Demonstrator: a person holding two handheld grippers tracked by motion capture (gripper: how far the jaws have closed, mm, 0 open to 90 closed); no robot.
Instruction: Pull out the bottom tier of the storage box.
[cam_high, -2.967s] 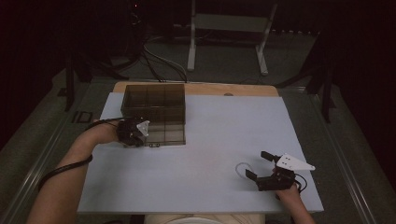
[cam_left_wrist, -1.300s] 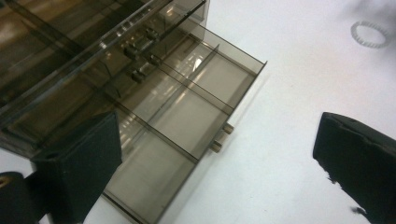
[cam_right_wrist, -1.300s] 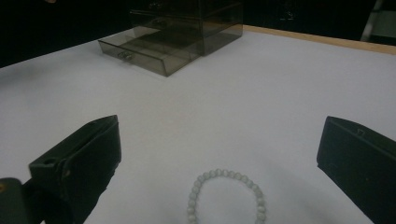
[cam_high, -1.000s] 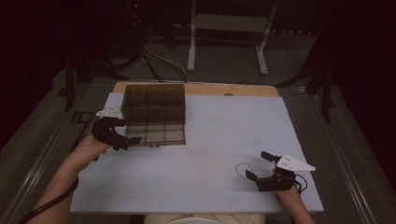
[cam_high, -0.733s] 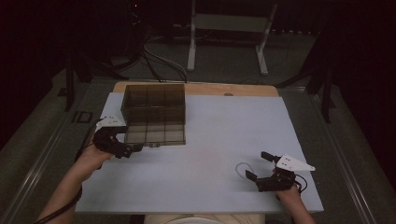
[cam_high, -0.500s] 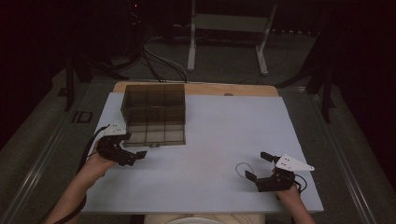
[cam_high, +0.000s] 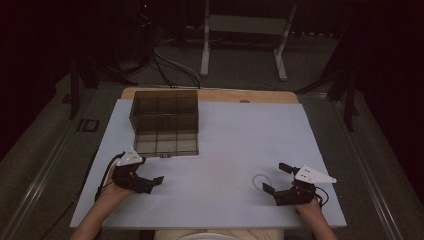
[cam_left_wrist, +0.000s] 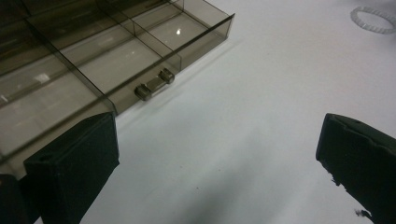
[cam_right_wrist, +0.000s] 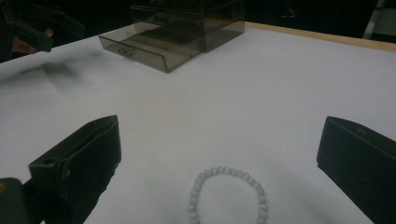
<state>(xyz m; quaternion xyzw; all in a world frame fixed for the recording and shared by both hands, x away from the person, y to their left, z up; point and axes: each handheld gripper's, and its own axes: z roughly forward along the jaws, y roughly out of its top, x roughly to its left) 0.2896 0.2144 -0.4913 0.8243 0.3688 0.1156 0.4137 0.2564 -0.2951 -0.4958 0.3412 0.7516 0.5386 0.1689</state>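
A smoky clear organiser box (cam_high: 165, 107) stands at the table's back left, its compartmented drawer (cam_high: 167, 142) pulled out toward me. The drawer (cam_left_wrist: 93, 70) with its small handle (cam_left_wrist: 154, 84) lies just ahead of my left gripper (cam_high: 150, 183), which is open and holds nothing. A pale bead bracelet (cam_high: 260, 181) lies on the white table close in front of my right gripper (cam_high: 276, 178). In the right gripper view the bracelet (cam_right_wrist: 229, 196) sits between the wide-apart jaws of my right gripper (cam_right_wrist: 217, 163), untouched. My left gripper (cam_left_wrist: 217, 163) hovers over bare table.
The white tabletop (cam_high: 235, 135) stretches wide between the box and the bracelet. A wooden edge (cam_high: 250, 96) runs along the back. Beyond the table are a dark floor, cables (cam_high: 170, 65) and a metal stand (cam_high: 245, 40).
My left gripper has drawn back from the drawer front, swinging left and then toward the near left of the table. The right gripper and bracelet have stayed put.
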